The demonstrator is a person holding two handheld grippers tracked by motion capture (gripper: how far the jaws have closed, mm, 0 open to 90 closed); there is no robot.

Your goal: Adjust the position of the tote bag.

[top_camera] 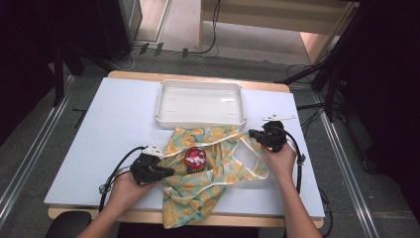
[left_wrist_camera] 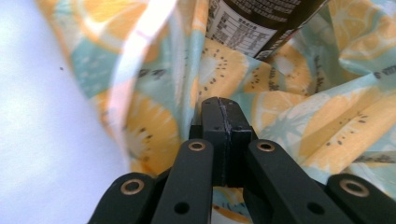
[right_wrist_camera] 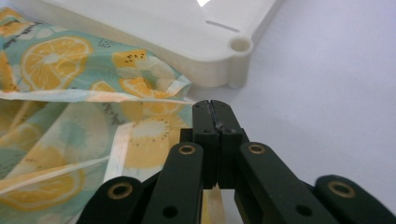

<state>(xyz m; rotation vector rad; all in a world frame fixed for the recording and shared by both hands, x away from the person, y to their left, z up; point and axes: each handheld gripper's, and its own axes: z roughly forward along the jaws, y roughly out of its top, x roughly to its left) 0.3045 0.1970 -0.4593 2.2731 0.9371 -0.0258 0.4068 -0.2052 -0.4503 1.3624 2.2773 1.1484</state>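
Fabric of a thin fruit-printed bag, orange and teal, is lying near the front edge of the white bench, and we are pinching it from both sides: our left gripper is clamping its left side, our right gripper a white-edged handle strap. A red-lidded dark can is sitting inside, just before the white plastic tray.

We are seeing a thin, soft fruit-printed cloth bag looking matt, a smooth glossy white plastic tray, and a matt white table top.
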